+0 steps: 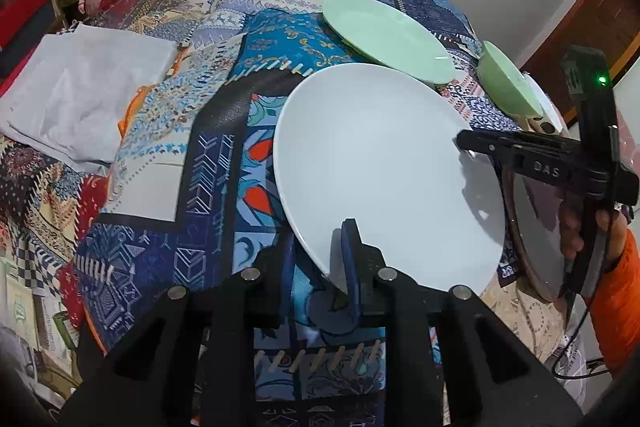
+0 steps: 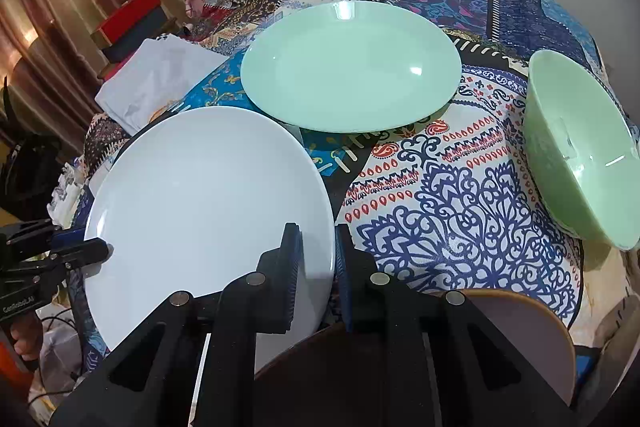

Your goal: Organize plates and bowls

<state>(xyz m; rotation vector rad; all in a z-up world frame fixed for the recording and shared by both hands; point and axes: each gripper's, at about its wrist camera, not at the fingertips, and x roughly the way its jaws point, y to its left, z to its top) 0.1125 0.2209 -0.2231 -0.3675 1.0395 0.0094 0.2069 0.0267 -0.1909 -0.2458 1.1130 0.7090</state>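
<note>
My left tool point(image 1: 320, 267) pinches the near edge of the white plate point(image 1: 384, 163), one finger on top and one under. My right tool point(image 2: 316, 267) pinches the same plate's point(image 2: 200, 203) other edge the same way. Both are squeezed tight on the rim. Just past the white plate lies the green plate point(image 2: 348, 75), flat on the patchwork cloth point(image 2: 460, 203) over the counter. Right of my right tool, the green bowl point(image 2: 584, 155) sits tilted. A folded white cloth point(image 1: 84, 95) lies far left.
</note>
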